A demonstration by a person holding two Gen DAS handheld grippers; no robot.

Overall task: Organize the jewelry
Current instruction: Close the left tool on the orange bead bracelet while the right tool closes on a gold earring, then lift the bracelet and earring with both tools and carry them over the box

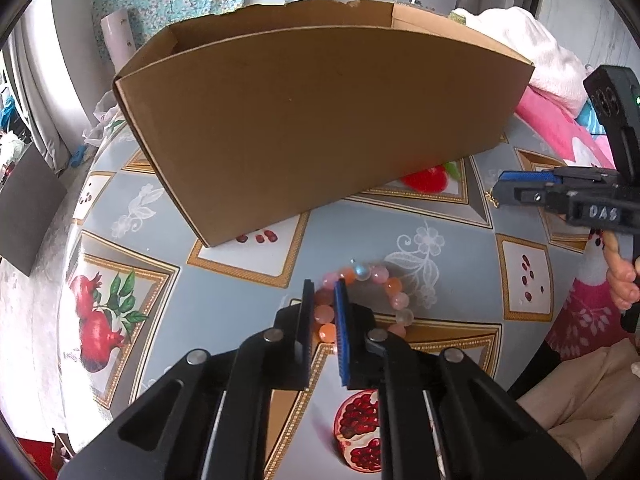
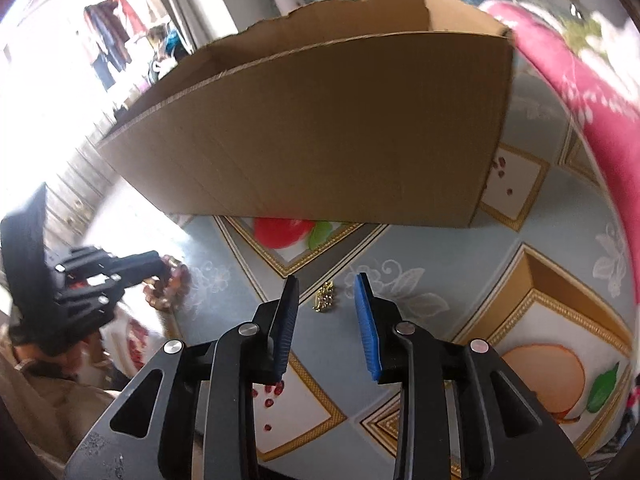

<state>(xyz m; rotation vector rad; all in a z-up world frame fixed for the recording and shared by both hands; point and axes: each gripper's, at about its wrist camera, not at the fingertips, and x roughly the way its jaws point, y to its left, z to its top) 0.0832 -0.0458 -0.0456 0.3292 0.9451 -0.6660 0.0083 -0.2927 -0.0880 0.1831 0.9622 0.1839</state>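
A bracelet [image 1: 394, 290] of pink, orange and pale beads lies on the patterned tablecloth [image 1: 224, 304]. My left gripper [image 1: 324, 286] is shut on its left side, with beads pinched between the blue pads. In the right wrist view the same gripper [image 2: 162, 270] shows at the left, on the bracelet [image 2: 176, 280]. A small gold jewelry piece [image 2: 326, 298] lies on the cloth just beyond and between the tips of my right gripper [image 2: 327, 280]. That gripper is open and its pads stand apart from the piece. The left wrist view shows the right gripper [image 1: 500, 194] by the gold piece [image 1: 490, 199].
A large open cardboard box [image 1: 320, 120] stands on the table behind both grippers, also in the right wrist view [image 2: 320, 140]. Pink and white cloth [image 1: 552, 80] is heaped at the right. A person's hand [image 1: 622, 284] holds the right gripper's handle.
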